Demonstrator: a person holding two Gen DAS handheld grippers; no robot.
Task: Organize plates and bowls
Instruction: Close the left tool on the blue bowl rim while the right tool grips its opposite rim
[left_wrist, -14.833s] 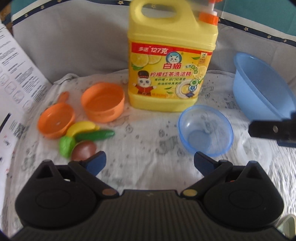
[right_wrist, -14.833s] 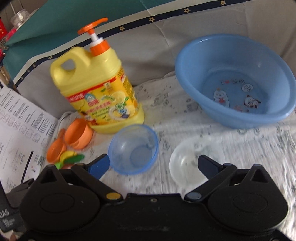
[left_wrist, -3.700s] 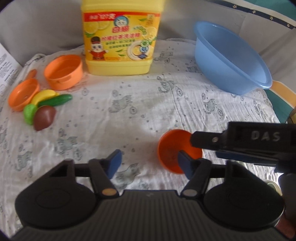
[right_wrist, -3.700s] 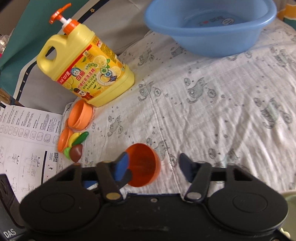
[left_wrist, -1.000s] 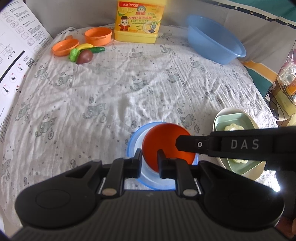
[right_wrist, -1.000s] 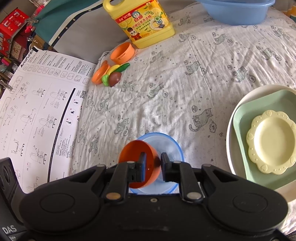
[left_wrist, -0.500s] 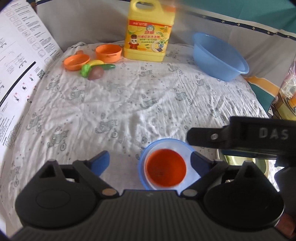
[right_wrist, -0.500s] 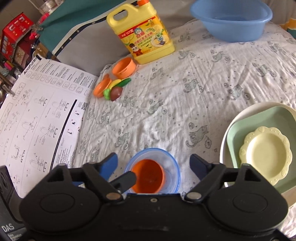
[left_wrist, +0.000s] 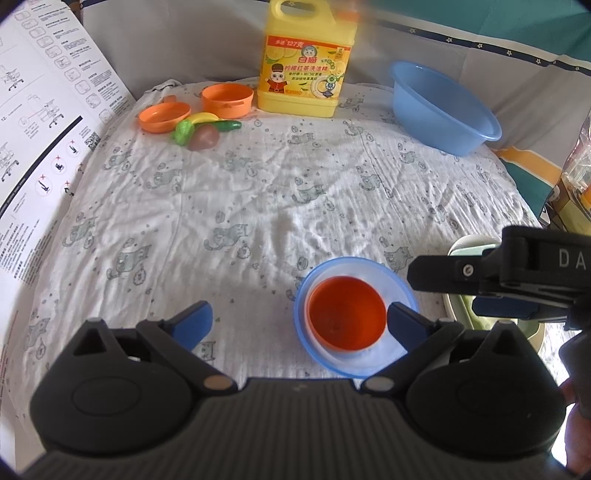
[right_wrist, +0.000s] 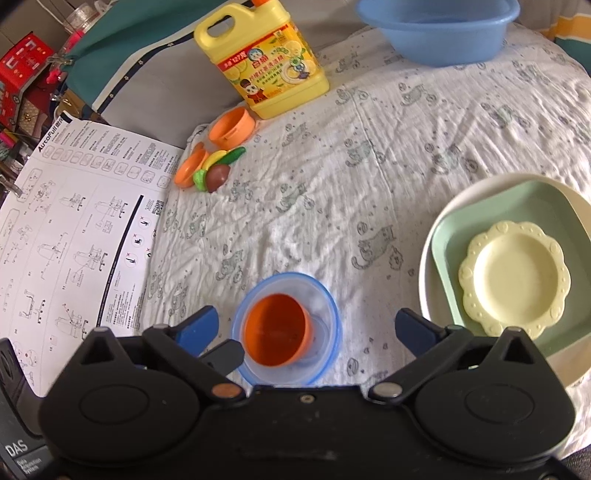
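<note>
A small orange bowl (left_wrist: 345, 314) (right_wrist: 277, 332) sits upright inside a clear blue bowl (left_wrist: 354, 263) (right_wrist: 291, 277) on the cat-print cloth. My left gripper (left_wrist: 297, 319) hovers just over them, jaws opening wide, pads off both bowls. My right gripper (right_wrist: 306, 325) is likewise opening above the bowls and touches nothing; its finger (left_wrist: 461, 273) reaches in from the right in the left wrist view. To the right lies a stack: a cream scalloped plate (right_wrist: 515, 278) on a green square plate (right_wrist: 454, 236) on a white round plate (right_wrist: 430, 240).
At the back stand a yellow detergent bottle (left_wrist: 306, 70) and a blue basin (left_wrist: 443, 107). An orange toy pot (left_wrist: 227, 99), pan (left_wrist: 164, 116) and toy vegetables (left_wrist: 203, 127) lie back left. A printed instruction sheet (left_wrist: 44, 110) borders the left edge.
Both grippers were shut on the orange bowl's rim, which was tilted over the blue bowl. Both have opened wide and the orange bowl now rests upright inside the blue bowl.
</note>
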